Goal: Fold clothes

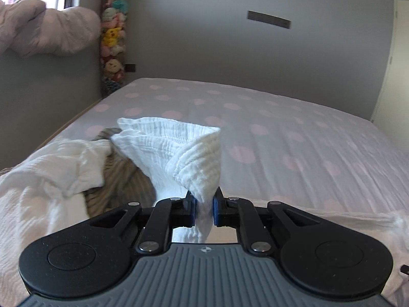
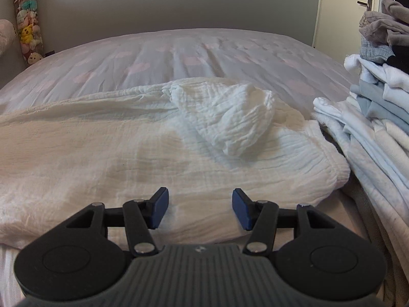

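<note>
A white crinkled muslin cloth (image 1: pixel 176 148) rises in a bunched fold from my left gripper (image 1: pixel 204 202), which is shut on its edge; the blue pads pinch the fabric. More of the white cloth trails down to the left (image 1: pixel 51 174). In the right wrist view the same kind of white cloth (image 2: pixel 115 158) lies spread over the bed, with a crumpled fold (image 2: pixel 230 117) lifted on top of it. My right gripper (image 2: pixel 200 207) hovers over the cloth's near edge, open, with nothing between its fingers.
The bed (image 1: pixel 294 128) has a pale sheet with pink dots. A striped garment (image 1: pixel 122 179) lies under the white cloth. A pile of clothes (image 2: pixel 378 107) stands at the right. A column of plush toys (image 1: pixel 113 38) and a grey wall lie beyond.
</note>
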